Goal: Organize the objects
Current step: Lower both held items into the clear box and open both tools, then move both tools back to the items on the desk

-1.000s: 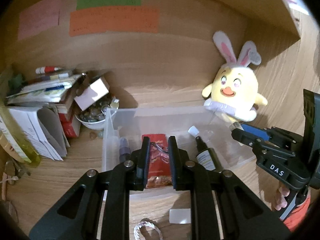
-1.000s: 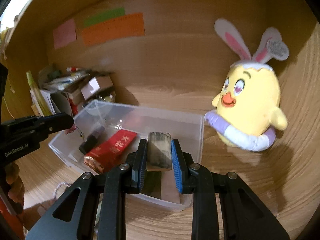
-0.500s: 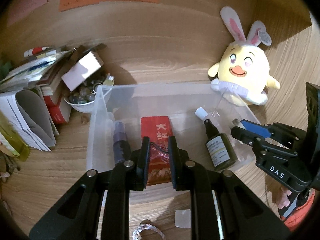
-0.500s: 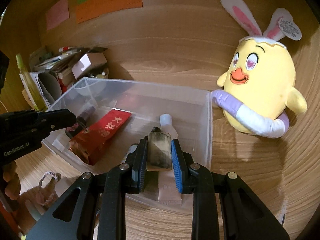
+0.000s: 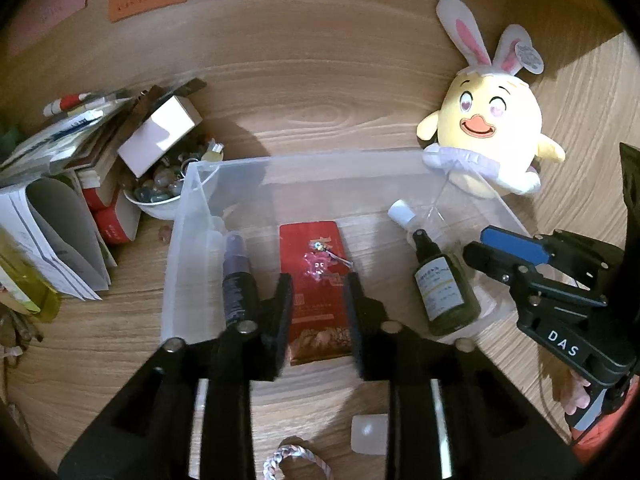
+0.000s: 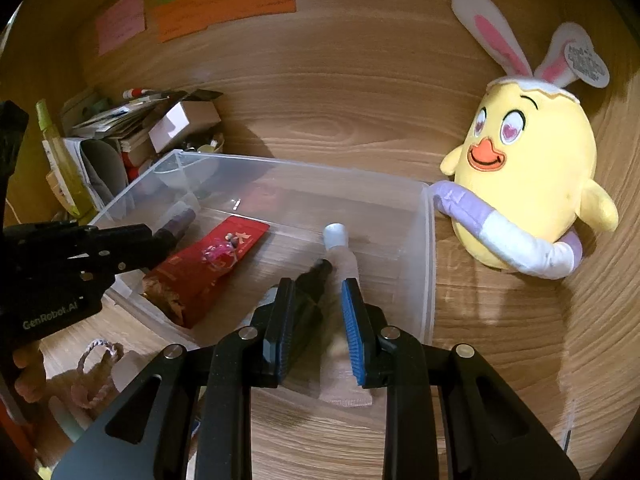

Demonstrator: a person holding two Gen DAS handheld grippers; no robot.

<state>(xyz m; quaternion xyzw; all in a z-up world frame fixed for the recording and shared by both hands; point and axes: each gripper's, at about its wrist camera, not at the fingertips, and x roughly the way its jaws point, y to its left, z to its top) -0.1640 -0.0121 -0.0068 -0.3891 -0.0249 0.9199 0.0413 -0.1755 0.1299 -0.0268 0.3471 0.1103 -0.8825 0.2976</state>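
A clear plastic bin [image 5: 304, 156] holds a red packet [image 5: 316, 304], a purple spray bottle [image 5: 236, 280], a dark green spray bottle [image 5: 444, 292] and a white-capped tube [image 5: 400, 212]. My left gripper [image 5: 318, 286] hangs over the bin's near side. Its jaws are opening, with nothing between them. A pink charm [image 5: 318, 268] lies loose on the packet just beyond the tips. My right gripper [image 6: 316, 284] stands over the bin's right end with its blue pads [image 6: 352, 320] apart and gripping nothing. The green bottle [image 6: 316, 276] lies on the bin floor below them.
A yellow plush chick [image 6: 528, 184] with rabbit ears leans at the bin's right corner. Books, papers, a white box and a bowl of stones [image 5: 160, 188] crowd the left. A braided bracelet [image 5: 296, 460] and a small white block [image 5: 370, 432] lie in front of the bin.
Both grippers sank toward the bin. The left jaws parted and the pink charm now rests on the red packet. The green bottle left the right jaws and lies in the bin.
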